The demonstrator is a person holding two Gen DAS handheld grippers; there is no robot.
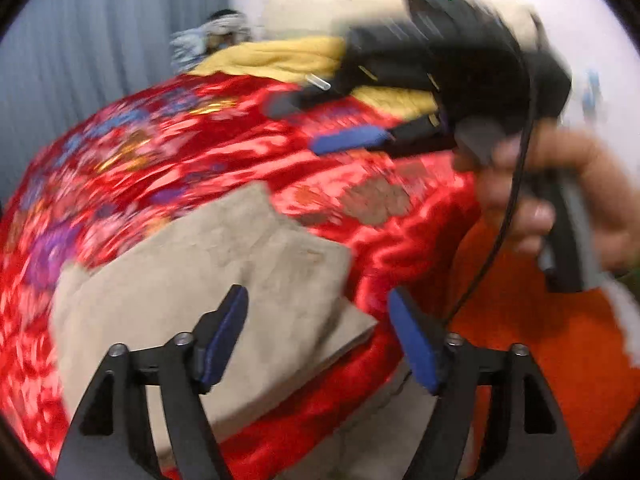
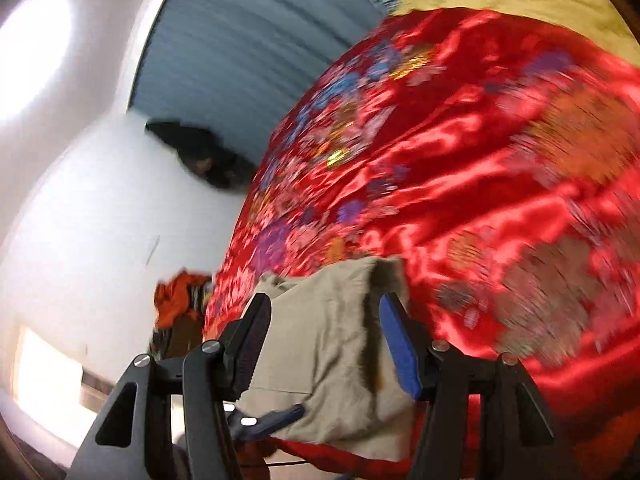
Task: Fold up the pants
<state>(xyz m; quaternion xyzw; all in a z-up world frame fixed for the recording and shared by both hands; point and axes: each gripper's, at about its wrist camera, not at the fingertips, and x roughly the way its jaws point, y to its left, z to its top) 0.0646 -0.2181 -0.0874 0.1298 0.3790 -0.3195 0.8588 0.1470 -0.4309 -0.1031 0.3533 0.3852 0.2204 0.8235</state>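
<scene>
Beige pants lie folded on a red flowered satin bedspread, near its front edge. My left gripper is open and empty, hovering just above the pants' right corner. My right gripper shows in the left wrist view held in a hand at the upper right, above the bedspread, jaws apart. In the right wrist view the right gripper is open and empty above the pants, and a blue pad of the left gripper pokes in below.
A yellow blanket and a patterned cloth lie at the far end of the bed. A grey curtain hangs behind. Orange fabric lies right of the bed. A dark object sits by the white wall.
</scene>
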